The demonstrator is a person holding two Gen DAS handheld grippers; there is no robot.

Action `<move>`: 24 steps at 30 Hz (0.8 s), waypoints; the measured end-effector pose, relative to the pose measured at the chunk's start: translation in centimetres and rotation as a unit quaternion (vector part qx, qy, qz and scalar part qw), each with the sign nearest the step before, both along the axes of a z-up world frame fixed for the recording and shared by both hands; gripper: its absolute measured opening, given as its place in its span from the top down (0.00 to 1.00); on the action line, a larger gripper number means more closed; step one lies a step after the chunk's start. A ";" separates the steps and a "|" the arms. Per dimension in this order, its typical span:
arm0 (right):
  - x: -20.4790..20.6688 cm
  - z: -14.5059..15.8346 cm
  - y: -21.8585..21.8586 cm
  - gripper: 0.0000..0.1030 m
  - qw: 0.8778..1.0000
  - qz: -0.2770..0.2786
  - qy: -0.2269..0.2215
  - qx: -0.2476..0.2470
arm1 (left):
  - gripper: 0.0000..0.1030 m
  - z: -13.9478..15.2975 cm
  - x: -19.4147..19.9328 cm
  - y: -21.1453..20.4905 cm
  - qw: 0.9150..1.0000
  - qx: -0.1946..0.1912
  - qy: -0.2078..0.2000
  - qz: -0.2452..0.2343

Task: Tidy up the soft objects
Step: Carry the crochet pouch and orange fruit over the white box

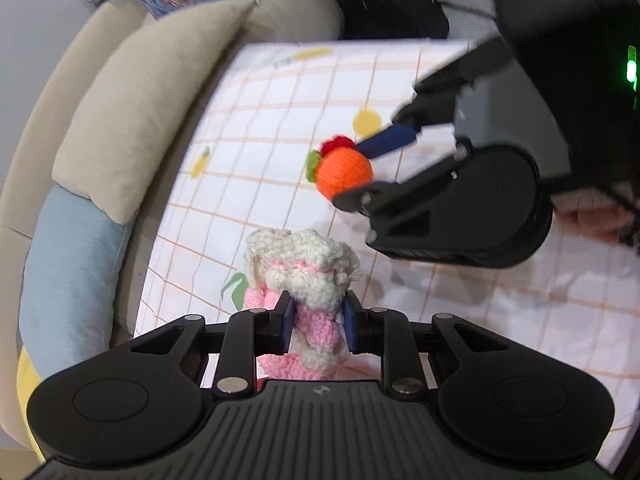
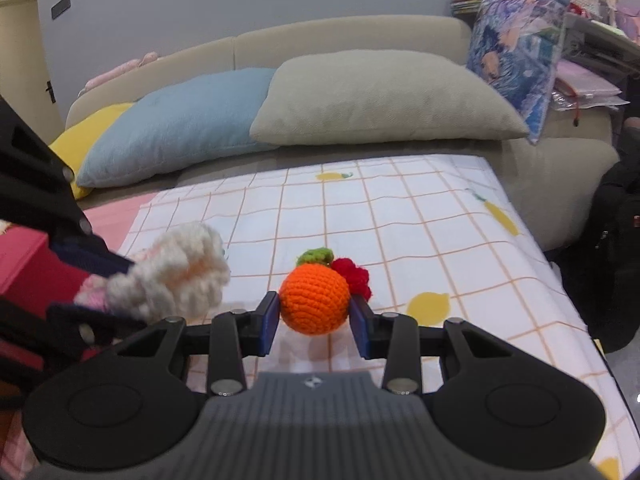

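Note:
My left gripper is shut on a pink and cream crocheted toy, held above the checked sheet. The same toy shows at the left of the right wrist view, in the left gripper. My right gripper is shut on an orange crocheted ball with a green leaf and a red tuft, lifted off the sheet. In the left wrist view that ball sits between the right gripper's fingers at centre right.
A beige pillow, a blue pillow and a yellow one lean on the beige headboard. A printed cushion stands at the right. A red box sits at the left edge. A dark bag stands right of the bed.

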State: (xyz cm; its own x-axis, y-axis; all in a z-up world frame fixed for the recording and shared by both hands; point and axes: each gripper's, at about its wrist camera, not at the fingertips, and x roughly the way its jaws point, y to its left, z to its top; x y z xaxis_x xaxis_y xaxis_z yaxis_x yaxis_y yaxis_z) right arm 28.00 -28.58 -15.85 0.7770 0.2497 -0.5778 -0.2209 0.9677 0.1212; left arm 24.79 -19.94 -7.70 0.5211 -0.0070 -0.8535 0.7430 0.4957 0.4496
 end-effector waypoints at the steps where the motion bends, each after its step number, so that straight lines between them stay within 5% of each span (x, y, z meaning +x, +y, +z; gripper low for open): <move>1: -0.3 0.2 -0.2 0.64 1.000 -0.004 -0.004 -0.001 | 0.73 0.5 -0.2 0.1 1.000 -0.010 -0.002 0.002; 11: -4.2 2.5 0.2 0.64 0.999 -0.029 -0.025 -0.019 | 0.73 5.3 -3.8 2.0 0.994 -0.099 -0.031 0.023; 24: -12.5 6.5 2.5 0.64 0.999 -0.014 -0.040 -0.014 | 0.73 10.3 -9.4 7.7 0.969 -0.225 -0.059 0.087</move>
State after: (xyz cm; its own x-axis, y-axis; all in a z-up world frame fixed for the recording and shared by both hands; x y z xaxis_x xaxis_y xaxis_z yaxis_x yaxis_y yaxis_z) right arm 15.47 -26.10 -9.36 0.8271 0.2110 -0.5209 -0.2011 0.9766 0.0764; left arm 15.36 -12.27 2.62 0.6419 -0.2675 -0.7186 0.5866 0.7749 0.2355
